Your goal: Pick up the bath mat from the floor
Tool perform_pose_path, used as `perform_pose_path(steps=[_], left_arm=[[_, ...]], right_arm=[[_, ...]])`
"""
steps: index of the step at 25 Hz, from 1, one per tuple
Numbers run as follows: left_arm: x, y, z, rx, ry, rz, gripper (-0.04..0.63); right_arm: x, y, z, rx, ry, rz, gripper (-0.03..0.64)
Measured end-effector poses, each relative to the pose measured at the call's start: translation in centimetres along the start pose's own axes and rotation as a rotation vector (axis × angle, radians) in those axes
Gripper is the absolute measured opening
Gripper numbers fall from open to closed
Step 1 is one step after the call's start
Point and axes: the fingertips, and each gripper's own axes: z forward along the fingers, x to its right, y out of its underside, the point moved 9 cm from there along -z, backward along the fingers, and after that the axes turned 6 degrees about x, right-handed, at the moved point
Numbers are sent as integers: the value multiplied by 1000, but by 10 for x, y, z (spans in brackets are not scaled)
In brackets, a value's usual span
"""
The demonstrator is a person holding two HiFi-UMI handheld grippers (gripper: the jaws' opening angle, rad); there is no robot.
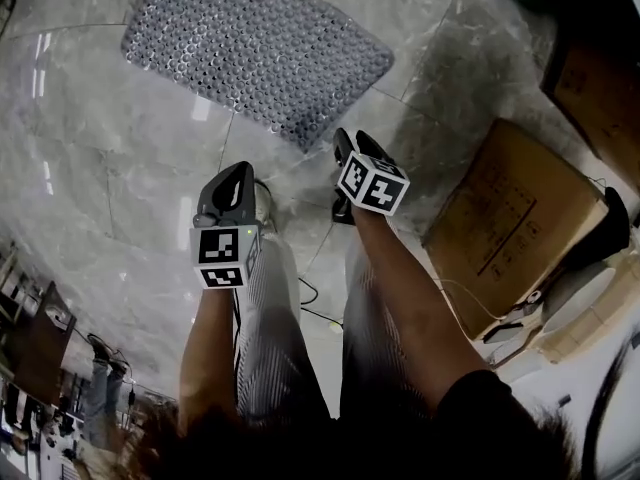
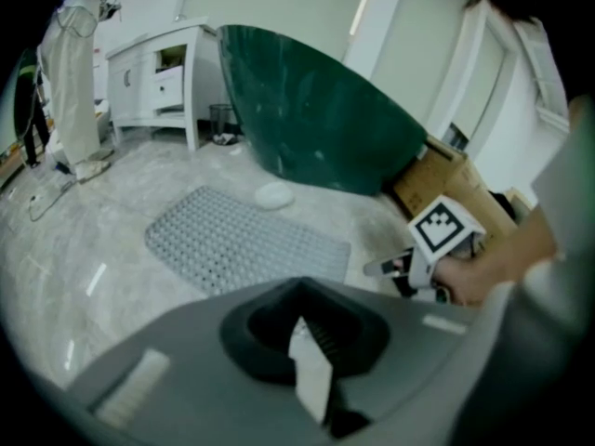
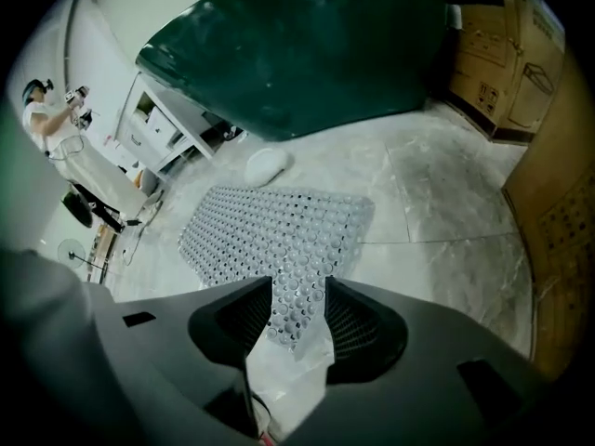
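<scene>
Bath mat (image 1: 255,53) lying just ahead of spread right tool (image 3: 297,288), left tool (image 2: 305,331) pressed together

The bath mat (image 1: 255,53) at upper middle of the head view is showing light grey, dotted all over with rows of small round bumps. The floor (image 1: 90,168) around it is showing pale grey marble with darker veins. The left gripper (image 1: 240,176) and right gripper (image 1: 341,146) are wearing dark grey shells and black-and-white square markers. Below them, trousers (image 1: 270,348) are showing fine grey-and-white stripes. The cardboard boxes (image 1: 505,218) at right are showing brown with dark print. In the left gripper view a bathtub (image 2: 316,110) is showing deep green, a cabinet (image 2: 153,77) at upper left white, and a small oval thing (image 2: 274,194) off-white.
</scene>
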Motion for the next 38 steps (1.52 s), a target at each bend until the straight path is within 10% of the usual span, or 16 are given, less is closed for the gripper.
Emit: perform_pose_path(steps=[38], left_arm=[[-48,124,89,-11,-24,-21,6]], right_arm=[[39,73,147,-6,57,107,175]])
